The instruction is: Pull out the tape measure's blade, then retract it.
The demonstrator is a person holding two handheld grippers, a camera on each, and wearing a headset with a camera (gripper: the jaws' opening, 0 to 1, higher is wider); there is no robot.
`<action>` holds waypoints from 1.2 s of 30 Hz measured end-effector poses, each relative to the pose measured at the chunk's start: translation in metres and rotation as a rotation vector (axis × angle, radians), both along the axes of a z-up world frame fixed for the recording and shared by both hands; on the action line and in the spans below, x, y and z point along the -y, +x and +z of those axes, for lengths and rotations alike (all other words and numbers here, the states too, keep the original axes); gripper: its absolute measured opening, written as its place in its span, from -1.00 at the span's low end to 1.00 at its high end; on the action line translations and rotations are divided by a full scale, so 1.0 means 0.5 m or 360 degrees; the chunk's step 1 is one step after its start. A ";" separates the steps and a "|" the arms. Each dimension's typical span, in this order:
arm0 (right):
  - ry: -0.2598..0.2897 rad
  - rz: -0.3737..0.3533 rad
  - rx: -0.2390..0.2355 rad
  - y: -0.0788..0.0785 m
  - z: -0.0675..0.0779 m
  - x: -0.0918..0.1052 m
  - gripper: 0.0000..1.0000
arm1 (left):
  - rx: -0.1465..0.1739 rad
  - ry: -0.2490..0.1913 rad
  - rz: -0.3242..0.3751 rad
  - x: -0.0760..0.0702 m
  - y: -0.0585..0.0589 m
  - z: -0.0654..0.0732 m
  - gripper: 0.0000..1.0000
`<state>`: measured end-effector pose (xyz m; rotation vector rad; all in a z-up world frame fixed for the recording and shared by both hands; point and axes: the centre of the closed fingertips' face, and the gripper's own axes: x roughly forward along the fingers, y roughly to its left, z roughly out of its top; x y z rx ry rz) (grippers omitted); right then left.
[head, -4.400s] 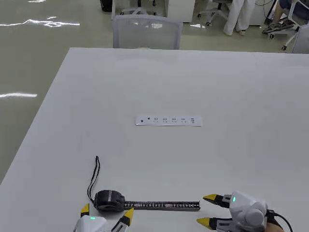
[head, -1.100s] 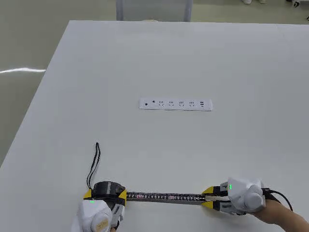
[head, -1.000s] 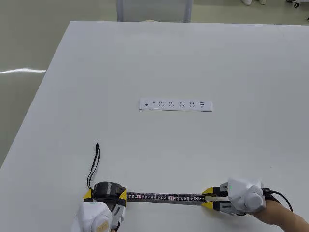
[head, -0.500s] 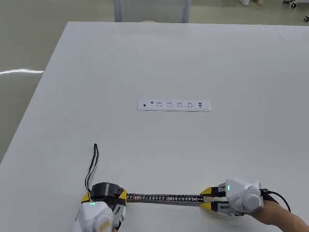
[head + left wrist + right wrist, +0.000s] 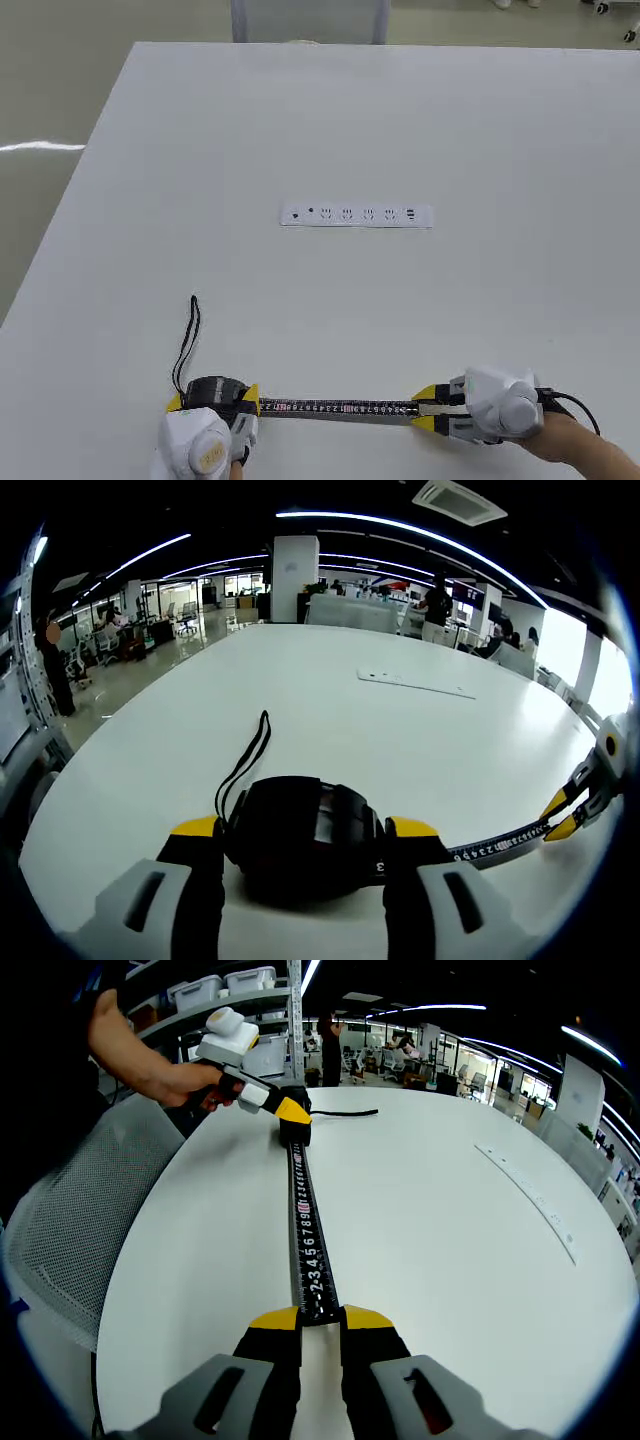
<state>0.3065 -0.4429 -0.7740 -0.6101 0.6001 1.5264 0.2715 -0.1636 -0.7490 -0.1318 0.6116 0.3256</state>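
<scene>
Where the white table (image 5: 350, 120) spans the head view, the work lies along its near edge. At the centre of the table lies the power strip (image 5: 356, 215), flat and well apart from the tape, at 12 o'clock from it. Across the lower part of that view the blade (image 5: 335, 408) is drawn out of its housing and lies flat on the table, numbered face up, running from 7 o'clock to 5 o'clock. At 5 o'clock the right gripper (image 5: 422, 408) has its jaws pinched on the blade's free end; in the right gripper view the blade runs from between the jaws toward 12 o'clock. At 7 o'clock the left gripper (image 5: 212, 400) is clamped on either side of the tape measure case (image 5: 305, 830), which sits on the table. From the case a black wrist strap (image 5: 187, 340) trails toward 12 o'clock, lying on the table.
</scene>
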 end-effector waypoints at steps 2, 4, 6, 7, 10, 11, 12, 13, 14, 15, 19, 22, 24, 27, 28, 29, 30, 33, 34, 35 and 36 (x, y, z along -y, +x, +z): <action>0.0003 0.0005 0.0004 0.000 0.000 -0.003 -0.74 | -0.0004 0.0002 -0.0003 0.000 -0.001 0.000 0.23; 0.0005 0.0007 0.0003 -0.001 0.003 -0.008 -0.75 | -0.0004 0.0000 -0.0009 0.000 0.000 0.000 0.23; 0.0007 0.0011 0.0003 0.000 0.003 -0.011 -0.75 | -0.0002 -0.0004 -0.0011 0.000 0.000 0.000 0.23; 0.0008 0.0011 0.0003 0.000 0.003 -0.012 -0.75 | -0.0001 -0.0004 -0.0012 -0.001 0.000 -0.001 0.23; 0.0009 0.0014 0.0006 0.001 0.004 -0.013 -0.75 | -0.0003 -0.0005 -0.0018 0.000 0.001 0.000 0.23; 0.0009 0.0014 0.0006 0.001 0.004 -0.013 -0.75 | -0.0003 -0.0006 -0.0019 0.000 0.001 0.000 0.23; 0.0008 0.0014 0.0007 0.000 0.005 -0.014 -0.75 | -0.0002 -0.0005 -0.0020 0.000 0.001 0.000 0.23; 0.0008 0.0014 0.0006 0.000 0.005 -0.015 -0.75 | -0.0002 -0.0005 -0.0021 0.000 0.001 0.000 0.23; 0.0008 0.0017 0.0008 0.001 0.003 -0.015 -0.75 | -0.0001 -0.0005 -0.0022 0.000 0.001 0.000 0.23; 0.0008 0.0018 0.0009 0.001 0.003 -0.016 -0.75 | -0.0001 -0.0005 -0.0024 0.000 0.001 -0.001 0.23; 0.0009 0.0017 0.0008 0.001 0.004 -0.019 -0.75 | 0.0001 -0.0008 -0.0025 0.001 0.000 0.001 0.23; 0.0007 0.0015 0.0007 0.001 0.002 -0.020 -0.75 | 0.0001 -0.0009 -0.0024 0.000 0.001 -0.002 0.23; 0.0008 0.0015 0.0007 0.001 0.003 -0.021 -0.75 | 0.0001 -0.0010 -0.0026 0.000 0.001 -0.002 0.23; 0.0007 0.0017 0.0010 0.000 0.003 -0.024 -0.75 | 0.0000 -0.0011 -0.0027 0.000 0.001 -0.001 0.23; 0.0007 0.0016 0.0009 0.001 0.002 -0.024 -0.75 | -0.0001 -0.0012 -0.0027 0.000 0.001 -0.001 0.23; 0.0007 0.0017 0.0008 0.001 0.002 -0.025 -0.75 | -0.0001 -0.0012 -0.0028 0.000 0.000 -0.001 0.23; 0.0007 0.0018 0.0010 0.000 0.004 -0.026 -0.75 | 0.0000 -0.0011 -0.0027 0.000 0.000 -0.001 0.23; 0.0007 0.0020 0.0010 -0.002 0.005 -0.029 -0.75 | -0.0003 -0.0012 -0.0029 0.000 0.000 -0.001 0.23; 0.0006 0.0021 0.0012 -0.002 0.005 -0.031 -0.75 | -0.0003 -0.0013 -0.0029 0.000 0.000 0.000 0.23; 0.0004 0.0022 0.0012 -0.002 0.005 -0.032 -0.75 | -0.0002 -0.0013 -0.0029 -0.001 0.000 -0.001 0.23; 0.0004 0.0023 0.0010 -0.002 0.004 -0.033 -0.75 | -0.0001 -0.0014 -0.0028 -0.001 0.000 -0.001 0.23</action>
